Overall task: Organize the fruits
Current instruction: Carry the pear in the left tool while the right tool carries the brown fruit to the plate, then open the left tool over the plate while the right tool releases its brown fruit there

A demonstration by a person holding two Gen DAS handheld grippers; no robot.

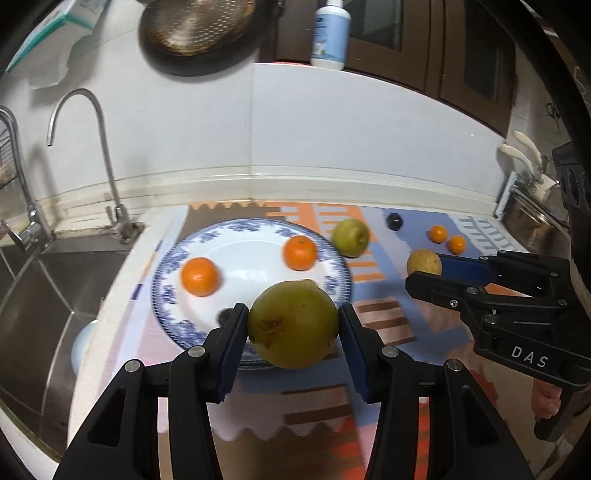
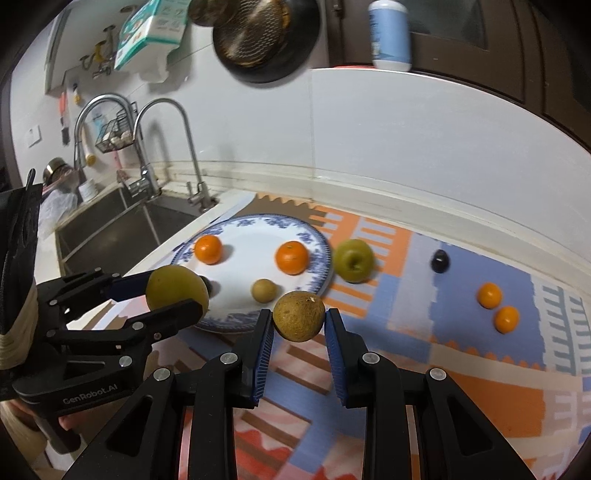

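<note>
1. You face a white wall point(image 2: 406, 140) behind a counter covered by a patterned mat point(image 2: 461, 369) in orange, blue and pink.
2. To your left sits a steel sink point(image 1: 48, 288) with two curved taps point(image 2: 173, 147).
3. Above, dark cabinets point(image 1: 461, 48) run along the wall, and a perforated pan point(image 2: 258, 33) hangs there.

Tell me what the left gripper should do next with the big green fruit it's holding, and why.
Probably ease the left gripper forward and lower the large green pear onto the bare white centre of the blue-rimmed plate. The pear is clamped above the plate's near rim, and two oranges already lie on the plate with open space between them.
</note>
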